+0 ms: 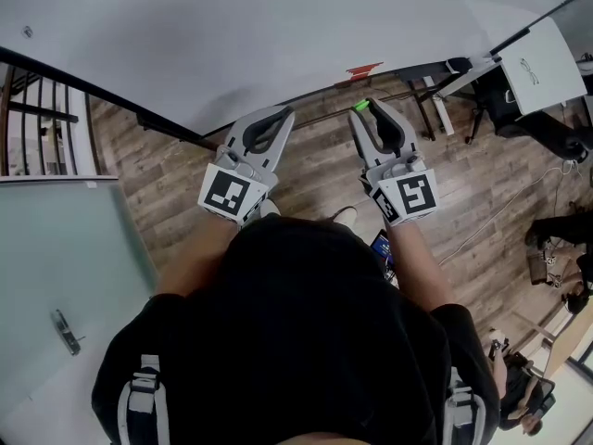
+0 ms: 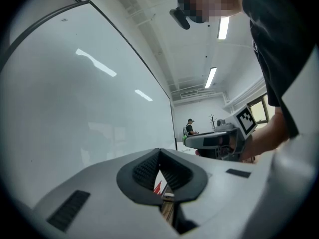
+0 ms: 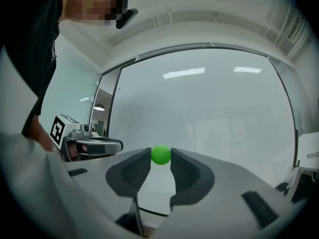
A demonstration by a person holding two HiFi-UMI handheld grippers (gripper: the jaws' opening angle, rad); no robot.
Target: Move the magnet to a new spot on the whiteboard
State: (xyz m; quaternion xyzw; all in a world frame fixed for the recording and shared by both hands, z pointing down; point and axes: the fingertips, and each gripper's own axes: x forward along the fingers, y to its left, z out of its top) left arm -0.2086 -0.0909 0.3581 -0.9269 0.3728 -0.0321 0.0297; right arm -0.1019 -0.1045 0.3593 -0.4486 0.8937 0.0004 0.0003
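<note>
The right gripper (image 3: 160, 158) pinches the little green magnet (image 3: 160, 154) at its tips, in front of the whiteboard (image 3: 214, 108), while the left gripper (image 2: 159, 153) beside it is pressed together, with nothing inside.

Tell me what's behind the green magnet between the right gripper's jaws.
The whiteboard, bare white with reflected ceiling lights, stands behind the green magnet. The magnet covers the patch right behind it, so whether they touch cannot be told.
</note>
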